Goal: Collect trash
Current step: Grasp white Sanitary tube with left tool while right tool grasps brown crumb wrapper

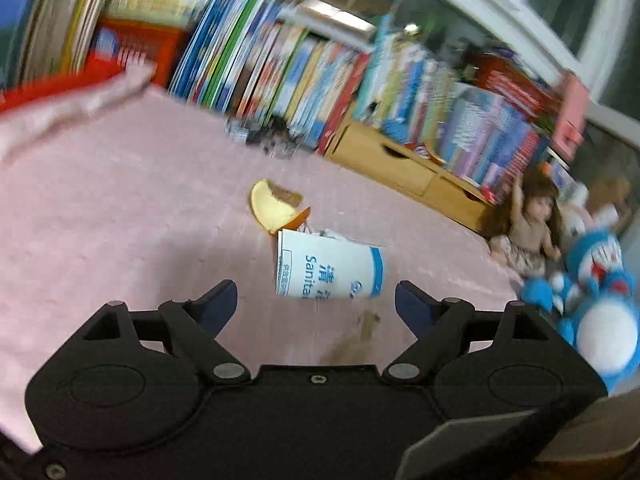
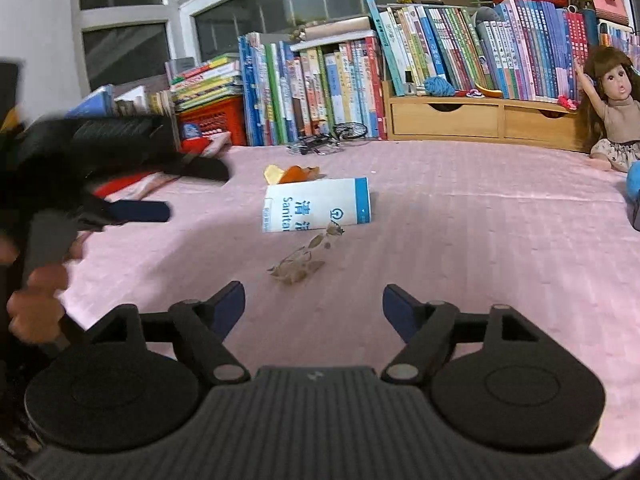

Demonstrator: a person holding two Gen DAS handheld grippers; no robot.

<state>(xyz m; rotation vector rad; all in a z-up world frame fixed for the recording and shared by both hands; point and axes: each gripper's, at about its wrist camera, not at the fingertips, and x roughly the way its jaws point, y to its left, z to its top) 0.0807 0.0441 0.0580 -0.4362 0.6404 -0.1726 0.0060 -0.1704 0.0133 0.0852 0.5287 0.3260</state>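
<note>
A white and blue paper sanitary bag (image 1: 330, 266) (image 2: 318, 204) lies flat on the pink bedspread (image 1: 120, 208) (image 2: 460, 240). Orange peel (image 1: 276, 208) (image 2: 292, 174) lies just behind it. Dry brown leaf scraps (image 2: 304, 258) (image 1: 366, 326) lie in front of it. My left gripper (image 1: 316, 304) hovers just short of the bag, open and empty. My right gripper (image 2: 314, 308) is open and empty a little short of the leaf scraps. In the right wrist view the left gripper (image 2: 180, 192) shows at the left edge, blurred, held by a hand (image 2: 36, 300).
A long row of books (image 2: 400, 68) (image 1: 320, 72) and a wooden drawer unit (image 2: 480, 118) (image 1: 408, 168) line the far side. A doll (image 2: 616, 108) (image 1: 528, 220) and a blue plush toy (image 1: 596, 312) sit at the right. A red basket (image 2: 212, 120), folded cloth (image 1: 72, 108) and a small toy bicycle (image 2: 332, 138) lie left of centre.
</note>
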